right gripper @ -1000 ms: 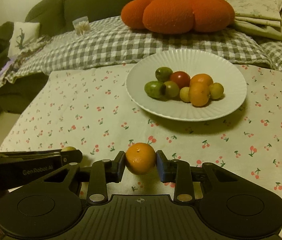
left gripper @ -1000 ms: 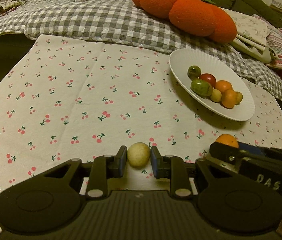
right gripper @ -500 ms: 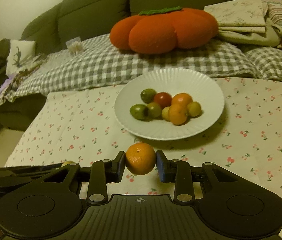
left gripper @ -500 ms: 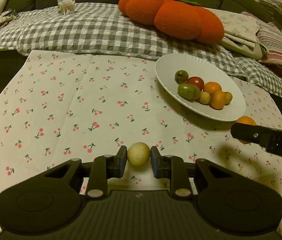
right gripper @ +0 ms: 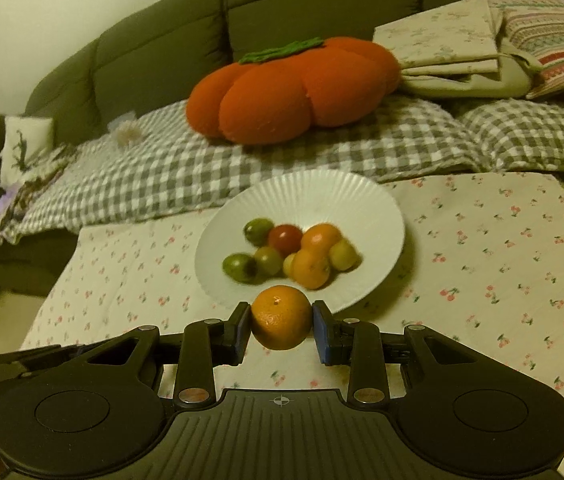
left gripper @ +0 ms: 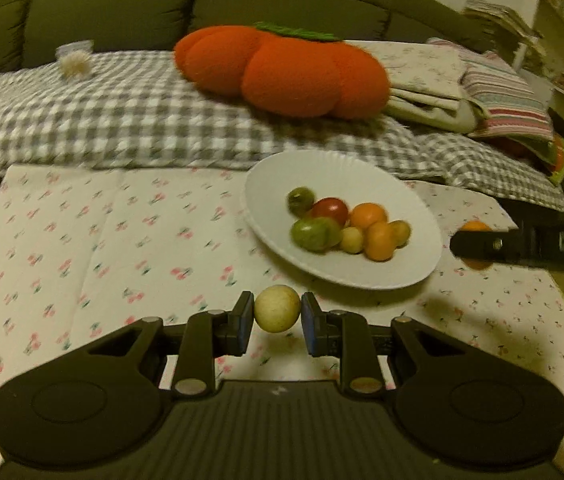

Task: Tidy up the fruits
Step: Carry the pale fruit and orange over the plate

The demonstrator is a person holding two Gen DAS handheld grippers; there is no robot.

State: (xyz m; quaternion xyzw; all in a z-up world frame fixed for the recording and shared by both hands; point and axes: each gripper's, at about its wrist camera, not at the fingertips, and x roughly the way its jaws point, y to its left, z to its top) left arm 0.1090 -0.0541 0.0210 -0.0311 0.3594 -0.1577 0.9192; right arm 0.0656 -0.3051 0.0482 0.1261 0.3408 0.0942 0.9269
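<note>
Ahead of the claw lies a cherry-print tablecloth (left gripper: 81,248). Beyond it, a grey checked blanket (left gripper: 93,120) covers the green sofa (left gripper: 121,12). An orange pumpkin cushion (left gripper: 282,70) rests on the blanket, with folded linens (right gripper: 454,48) to its right.

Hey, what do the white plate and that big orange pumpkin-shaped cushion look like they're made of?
The white fluted plate looks like glazed ceramic, possibly moulded paper: fine radial ridges on the rim, with a soft, even sheen. The big orange pumpkin-shaped cushion looks like plush fabric: a fuzzy matte surface, puffy stitched lobes and a green felt-like leaf on top.
</note>
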